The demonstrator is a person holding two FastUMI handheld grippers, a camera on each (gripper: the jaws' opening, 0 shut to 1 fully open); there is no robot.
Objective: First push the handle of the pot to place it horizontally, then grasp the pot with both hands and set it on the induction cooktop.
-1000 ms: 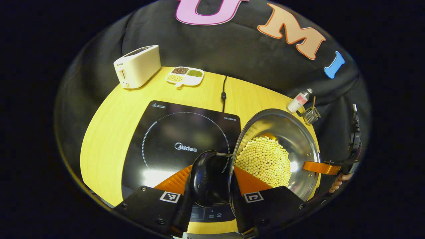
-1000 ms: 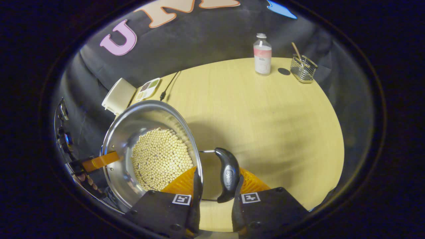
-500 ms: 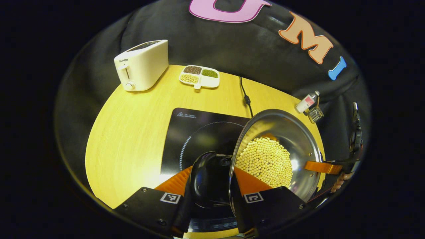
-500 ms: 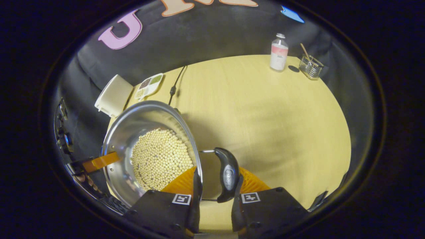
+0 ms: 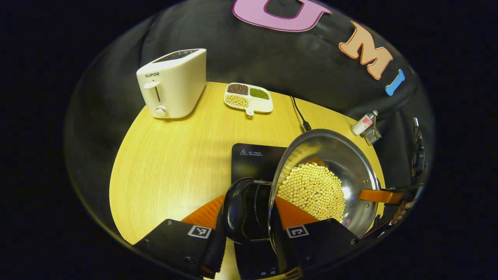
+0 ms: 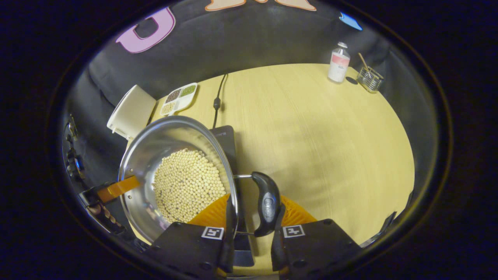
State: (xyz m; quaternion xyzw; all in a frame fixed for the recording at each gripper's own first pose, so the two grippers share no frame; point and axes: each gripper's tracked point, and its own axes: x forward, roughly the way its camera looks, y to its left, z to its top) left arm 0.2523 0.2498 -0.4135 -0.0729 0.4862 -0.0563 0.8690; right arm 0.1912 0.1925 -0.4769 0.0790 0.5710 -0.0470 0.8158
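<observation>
A steel pot holding soybeans hangs between both grippers, tilted in each view. My left gripper is shut on the pot's black side handle. In the right gripper view the same pot sits at the left, and my right gripper is shut on the opposite black handle. The black induction cooktop lies under the pot, mostly covered; its far corner peeks out past the rim. Whether the pot touches the cooktop is hidden.
A white toaster and a divided dish of beans stand at the table's back left. The cooktop's cable runs to the back. A small bottle and a wire basket sit at the far right corner.
Both grippers carried the pot leftward over the cooktop, which now lies mostly beneath it. The toaster and dish look nearer. Both grips stayed shut.
</observation>
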